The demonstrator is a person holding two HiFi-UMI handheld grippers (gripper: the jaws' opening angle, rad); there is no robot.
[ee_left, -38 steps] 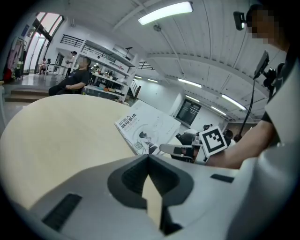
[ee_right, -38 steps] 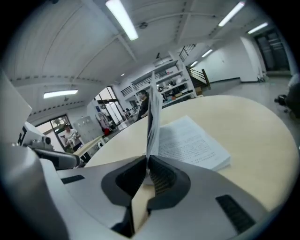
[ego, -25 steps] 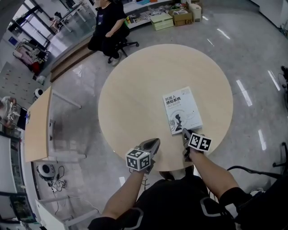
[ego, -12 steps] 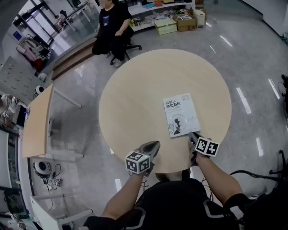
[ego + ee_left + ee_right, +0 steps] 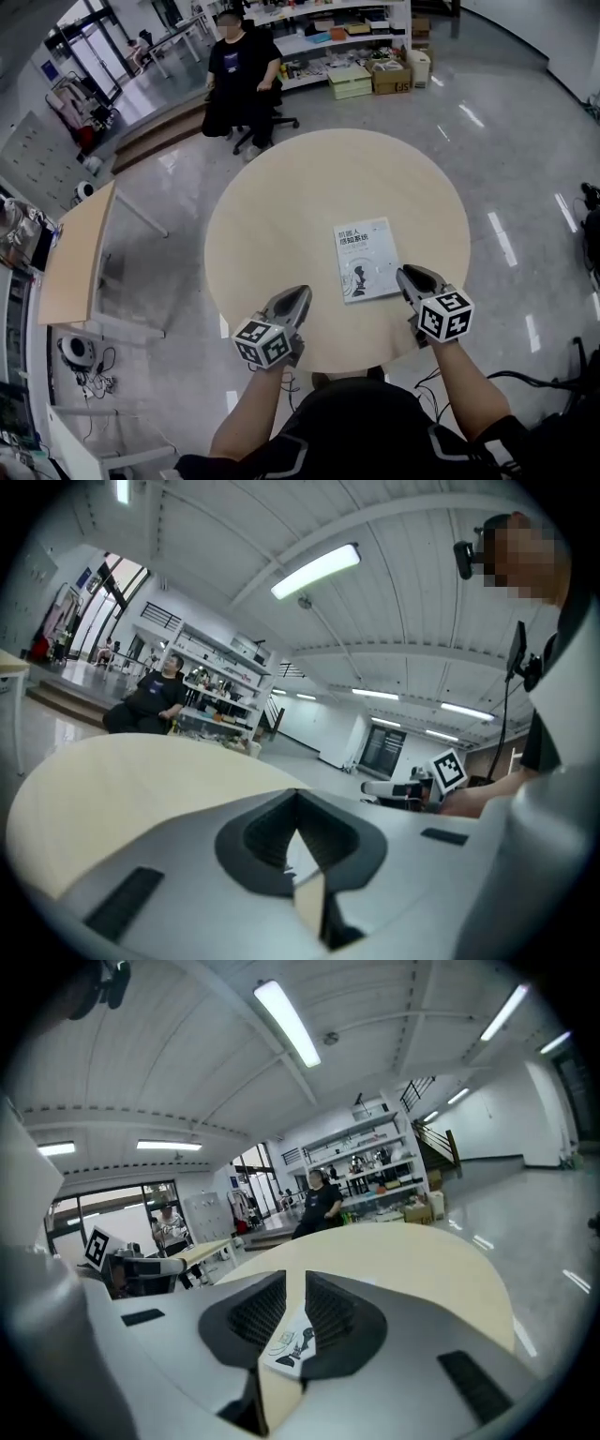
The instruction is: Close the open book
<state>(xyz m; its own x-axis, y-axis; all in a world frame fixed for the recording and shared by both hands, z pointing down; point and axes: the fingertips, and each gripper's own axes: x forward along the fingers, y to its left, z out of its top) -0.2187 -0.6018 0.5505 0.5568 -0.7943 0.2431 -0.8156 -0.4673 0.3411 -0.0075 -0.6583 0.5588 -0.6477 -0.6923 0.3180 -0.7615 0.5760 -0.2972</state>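
Pale side desk (image 5: 80, 258) at left, well apart from the round table (image 5: 281, 206); person seated on a chair (image 5: 241, 75) at the far side, off the table; left gripper (image 5: 300, 298) over the near table edge, jaws together at the tips, nothing in them; pale green box (image 5: 349, 82) on the floor by the far shelves, top closed, contents not visible; book (image 5: 366, 261) closed, flat, cover up, on the right near part of the table, nothing else on the table; cardboard box (image 5: 392, 79) just right of the green one, contents too small to tell; right gripper (image 5: 409, 276) just beside the book's right near edge, jaws narrow and just been closing a little, nothing between the pads, book cover only seen through the gap.
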